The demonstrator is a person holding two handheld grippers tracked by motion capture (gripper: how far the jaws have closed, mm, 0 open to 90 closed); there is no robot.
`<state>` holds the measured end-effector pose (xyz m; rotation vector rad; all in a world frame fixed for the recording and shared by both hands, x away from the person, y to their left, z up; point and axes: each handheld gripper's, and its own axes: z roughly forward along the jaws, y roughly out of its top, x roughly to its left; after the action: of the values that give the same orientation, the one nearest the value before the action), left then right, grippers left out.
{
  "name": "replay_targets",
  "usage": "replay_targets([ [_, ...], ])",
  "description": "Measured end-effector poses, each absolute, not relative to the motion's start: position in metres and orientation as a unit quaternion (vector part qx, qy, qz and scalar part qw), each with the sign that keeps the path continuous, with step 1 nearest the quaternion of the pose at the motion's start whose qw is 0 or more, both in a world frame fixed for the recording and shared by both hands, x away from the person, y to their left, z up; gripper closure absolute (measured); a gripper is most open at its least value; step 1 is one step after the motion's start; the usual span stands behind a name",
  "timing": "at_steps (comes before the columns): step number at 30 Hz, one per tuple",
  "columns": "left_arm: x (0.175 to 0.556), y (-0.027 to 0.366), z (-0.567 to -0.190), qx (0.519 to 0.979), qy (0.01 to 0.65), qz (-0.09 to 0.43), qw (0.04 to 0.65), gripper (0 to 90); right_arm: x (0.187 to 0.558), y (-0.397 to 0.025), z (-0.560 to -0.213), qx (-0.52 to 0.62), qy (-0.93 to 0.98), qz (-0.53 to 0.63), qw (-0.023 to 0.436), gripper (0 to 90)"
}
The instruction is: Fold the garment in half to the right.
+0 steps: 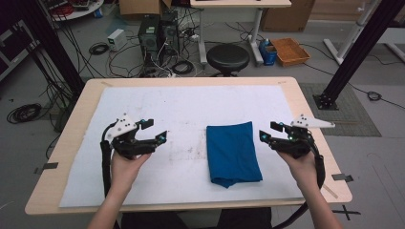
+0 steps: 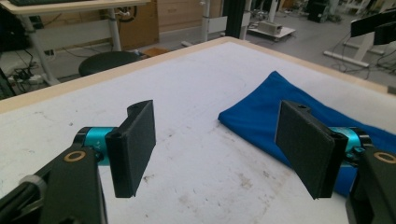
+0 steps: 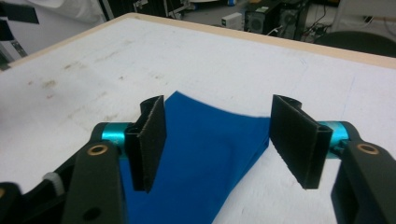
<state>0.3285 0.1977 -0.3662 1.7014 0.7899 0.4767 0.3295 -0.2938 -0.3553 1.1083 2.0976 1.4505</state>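
Observation:
A folded blue cloth (image 1: 232, 152) lies flat on the white mat (image 1: 181, 105), right of centre. My left gripper (image 1: 155, 130) is held open to the left of the cloth, a hand's width away, with nothing between its jaws. In the left gripper view the gripper (image 2: 219, 147) looks across the mat at the blue cloth (image 2: 280, 105). My right gripper (image 1: 271, 130) is open just off the cloth's right edge. In the right gripper view the gripper (image 3: 217, 140) frames the blue cloth (image 3: 205, 158) and holds nothing.
The mat covers a wooden table (image 1: 76, 119). Beyond the far edge stand a black stool (image 1: 228, 57), computer towers (image 1: 157, 33) with tangled cables, and an orange tray (image 1: 289, 51). Black frame posts (image 1: 353, 52) rise at the right.

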Motion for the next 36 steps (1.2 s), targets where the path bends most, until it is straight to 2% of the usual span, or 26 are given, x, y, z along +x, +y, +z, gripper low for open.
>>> replay_targets([
  [6,0.332,0.204,-0.366,0.724,0.345,0.202,0.563,26.2,0.338,-0.293,-0.341,0.387,0.721,0.530,0.221,35.0],
  [15,0.330,0.203,-0.367,0.727,0.337,0.199,0.565,26.2,0.337,-0.299,-0.354,0.397,0.727,0.522,0.203,35.1],
  [20,0.329,0.204,-0.366,0.728,0.340,0.214,0.555,26.2,0.339,-0.302,-0.357,0.406,0.722,0.524,0.198,33.0],
  [36,0.326,0.210,-0.370,0.729,0.351,0.223,0.544,26.2,0.348,-0.310,-0.365,0.428,0.718,0.508,0.210,29.9],
])
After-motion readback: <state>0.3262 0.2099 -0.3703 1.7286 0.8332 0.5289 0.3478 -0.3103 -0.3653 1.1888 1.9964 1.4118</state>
